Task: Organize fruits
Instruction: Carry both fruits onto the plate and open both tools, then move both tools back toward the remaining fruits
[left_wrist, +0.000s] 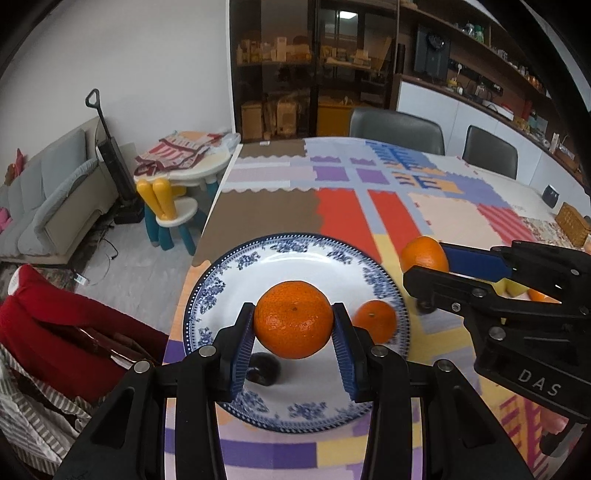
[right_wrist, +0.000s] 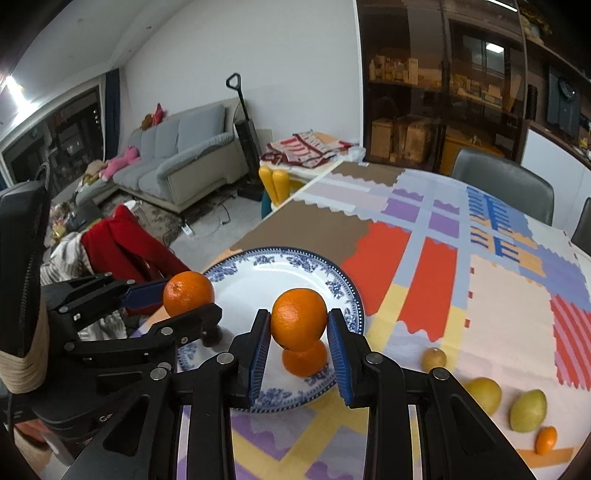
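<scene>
Gripping one orange (left_wrist: 293, 319) between its blue ribbed pads, the left gripper (left_wrist: 293, 325) hangs above the blue-and-white plate (left_wrist: 295, 254), its jaws drawn in to the fruit's width and pressing it on both sides. Seen from the left wrist, a second, smaller orange (left_wrist: 375, 320) lies on the plate at about three o'clock from the held one, near the rim, and a dark round fruit (left_wrist: 263, 368) lies on the plate at about seven o'clock, partly hidden behind the left pad (what kind it is cannot be told). The right gripper (right_wrist: 298, 328) holds another orange (right_wrist: 299, 319) the same way, jaws narrowed onto it, over the right part of the plate; in its own view the small orange on the plate shows directly beneath the held one, at six o'clock. The plate stands near the table's left edge on a patchwork tablecloth (right_wrist: 498, 314) of red, purple, yellow and cream blocks. Off the plate, at four to five o'clock from it in the right wrist view, more fruit lies on the cloth: a small brownish round fruit (right_wrist: 434, 359), two yellow-green lemon-like fruits (right_wrist: 484, 395) (right_wrist: 528, 410), and a small orange fruit (right_wrist: 546, 440) nearest the picture's edge.
</scene>
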